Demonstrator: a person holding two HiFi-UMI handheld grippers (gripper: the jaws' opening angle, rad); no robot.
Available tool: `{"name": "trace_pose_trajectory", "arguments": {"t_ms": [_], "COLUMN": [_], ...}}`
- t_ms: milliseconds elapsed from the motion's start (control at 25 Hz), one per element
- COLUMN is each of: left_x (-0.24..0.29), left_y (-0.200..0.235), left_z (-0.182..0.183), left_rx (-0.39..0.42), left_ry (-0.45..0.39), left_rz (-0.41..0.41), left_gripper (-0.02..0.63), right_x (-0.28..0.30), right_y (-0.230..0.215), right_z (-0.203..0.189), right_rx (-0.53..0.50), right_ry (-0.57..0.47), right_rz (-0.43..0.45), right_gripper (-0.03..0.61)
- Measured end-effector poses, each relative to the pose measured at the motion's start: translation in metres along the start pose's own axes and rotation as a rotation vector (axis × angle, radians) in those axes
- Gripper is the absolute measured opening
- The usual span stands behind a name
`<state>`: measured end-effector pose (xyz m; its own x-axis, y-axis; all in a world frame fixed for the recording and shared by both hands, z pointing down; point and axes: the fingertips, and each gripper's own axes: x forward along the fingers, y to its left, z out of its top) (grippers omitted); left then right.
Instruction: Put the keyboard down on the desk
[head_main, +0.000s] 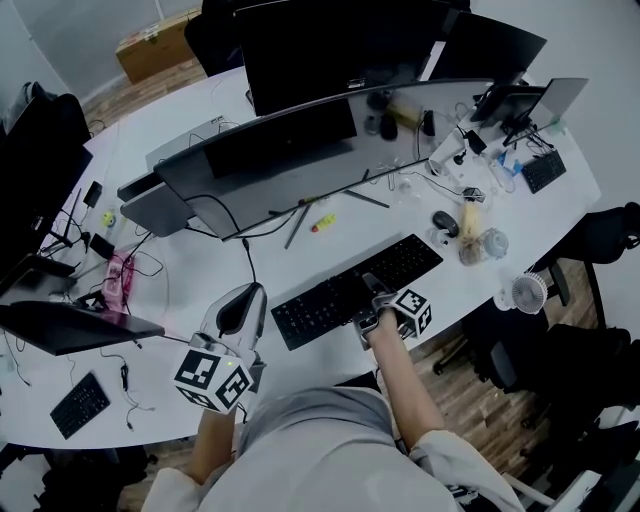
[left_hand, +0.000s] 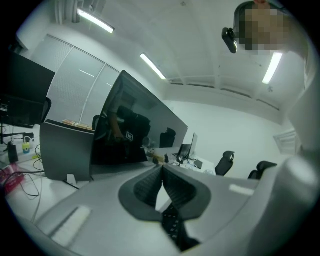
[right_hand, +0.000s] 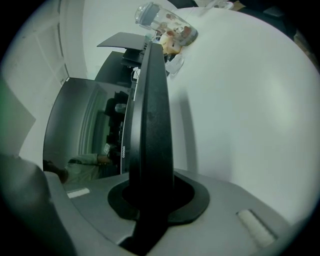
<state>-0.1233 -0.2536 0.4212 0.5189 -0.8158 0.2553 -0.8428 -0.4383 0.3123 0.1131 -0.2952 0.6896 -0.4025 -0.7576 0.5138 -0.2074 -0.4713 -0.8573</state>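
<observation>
The right gripper, a grey plastic tool with dark ribbed rubber pads, has its jaws closed narrowly on the near long edge of the flat black plastic keyboard, which runs away from its camera edge-on as a thin, smooth slab. The keyboard lies slantwise over the glossy white round-edged desk, in front of the person and just below the wide curved dark-screened monitor. A soft shadow follows it on the desk, so it seems low but possibly not fully down; whether its far edge touches cannot be told. The left gripper, of the same make, hangs just off the keyboard's left end with its pads pressed together on nothing. By this reading the lowering is nearly finished; what remains is to settle the keyboard flat and let the jaws go.
</observation>
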Motion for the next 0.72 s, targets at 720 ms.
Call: {"name": "trace_pose_trajectory", "arguments": {"t_ms": [720], "left_x": [0.004], "left_y": [-0.001], "left_z": [-0.005], "left_rx": [0.008], "left_ry": [0.046], "left_rz": [-0.027], "left_gripper": [0.000], "right_x": [0.026], "right_y": [-0.016], "right_z": [0.005], "right_rx": [0.043], "right_ry": [-0.075], "right_rz": [-0.026], "right_gripper": [0.067]}}
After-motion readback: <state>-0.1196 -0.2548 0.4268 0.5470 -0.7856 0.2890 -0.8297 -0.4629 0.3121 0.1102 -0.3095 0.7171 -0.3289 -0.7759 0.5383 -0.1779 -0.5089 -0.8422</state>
